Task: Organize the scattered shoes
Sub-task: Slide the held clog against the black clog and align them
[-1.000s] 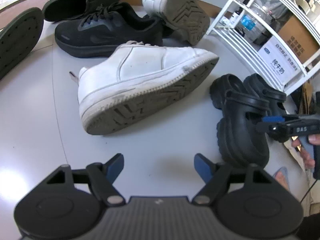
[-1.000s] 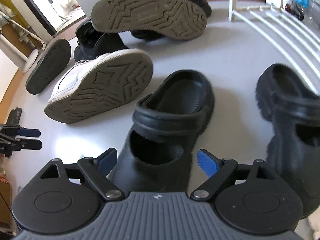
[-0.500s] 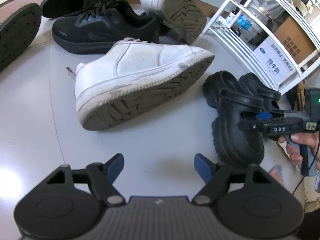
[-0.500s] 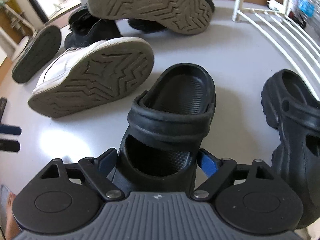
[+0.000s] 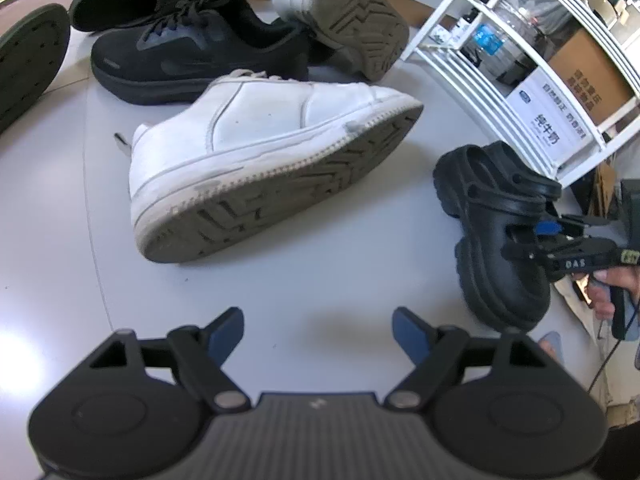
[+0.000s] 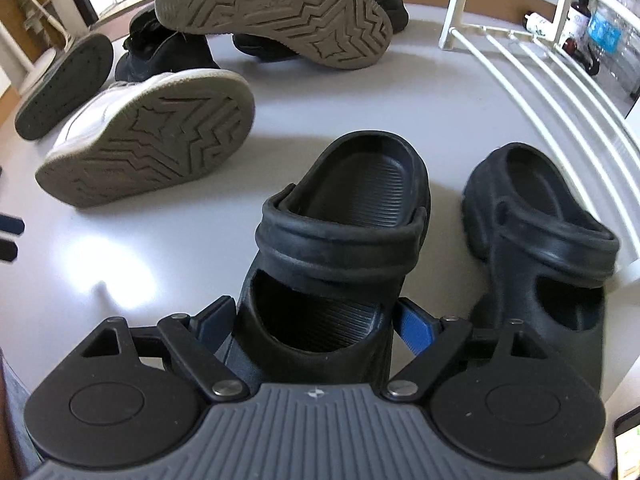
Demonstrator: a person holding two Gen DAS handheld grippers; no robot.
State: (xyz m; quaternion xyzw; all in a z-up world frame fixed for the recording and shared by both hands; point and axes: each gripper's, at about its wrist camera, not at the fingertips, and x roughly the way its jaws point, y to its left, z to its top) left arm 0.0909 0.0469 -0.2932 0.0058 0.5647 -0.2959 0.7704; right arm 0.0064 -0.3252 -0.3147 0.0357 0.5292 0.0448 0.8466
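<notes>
The right claw (image 6: 316, 320) grips the black clog's (image 6: 344, 232) toe; the left claw (image 5: 318, 330) gapes wide.

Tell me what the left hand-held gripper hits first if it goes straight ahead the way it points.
Probably the white sneaker lying on its side, sole toward the left hand-held gripper. Only bare grey floor lies between; depth is uncertain in the fisheye view.

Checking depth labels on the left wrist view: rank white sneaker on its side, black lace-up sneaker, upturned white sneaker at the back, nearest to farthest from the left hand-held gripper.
1. White sneaker on its side: centre, straight ahead of the left hand-held gripper.
2. Black lace-up sneaker: behind it, left of centre.
3. Upturned white sneaker: back, sole showing, by the white rack.
</notes>
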